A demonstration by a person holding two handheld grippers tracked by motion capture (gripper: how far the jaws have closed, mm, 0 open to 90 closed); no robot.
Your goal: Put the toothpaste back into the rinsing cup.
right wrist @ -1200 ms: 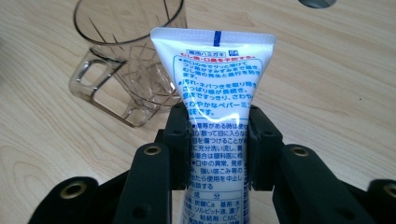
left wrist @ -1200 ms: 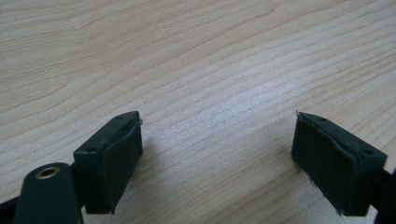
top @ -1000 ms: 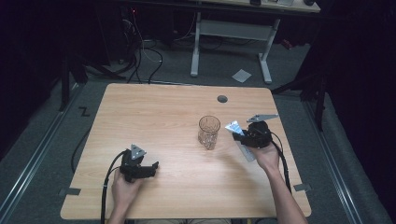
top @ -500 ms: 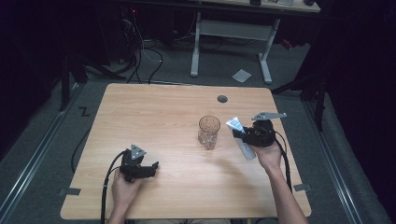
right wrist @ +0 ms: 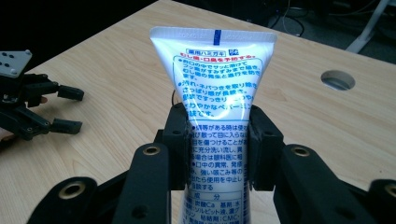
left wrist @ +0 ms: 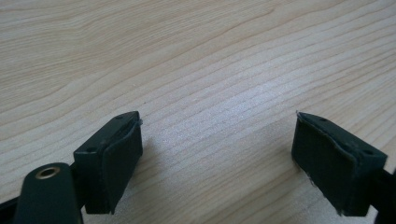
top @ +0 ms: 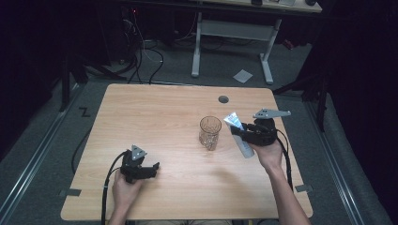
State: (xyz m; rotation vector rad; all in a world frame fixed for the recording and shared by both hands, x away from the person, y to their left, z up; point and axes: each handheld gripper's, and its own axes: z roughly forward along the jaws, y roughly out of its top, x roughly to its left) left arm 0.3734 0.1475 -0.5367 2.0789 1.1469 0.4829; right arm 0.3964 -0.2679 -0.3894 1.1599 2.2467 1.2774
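Wide bare wood across the left and near parts of the tabletop (top: 155, 117), with free room on every side of the left gripper (top: 146, 169), resting low near the front edge, well apart from everything else. Left fingers (left wrist: 109, 158) spread wide over plain wood grain, nothing between them. Round cable hole (top: 223, 99) toward the far edge, clear of both hands. Clear glass (top: 210, 133) upright near the middle, a little right of centre, just beside the right gripper (top: 239, 133) on its left. Less margin on that side: right hand (top: 268, 154) close to the right edge of the tabletop, floor beyond.

White toothpaste tube (top: 238, 134) lifted off the wood, tilted, crimped flat end up and toward the glass, lower end slanting down toward the hand. In the right gripper view, tube (right wrist: 215, 93) standing straight up between the right fingers (right wrist: 176, 140), pinched at mid-body from both sides, printed face toward the camera, wide crimp well above the pads. Left gripper (right wrist: 58, 107) visible far off at the left there.
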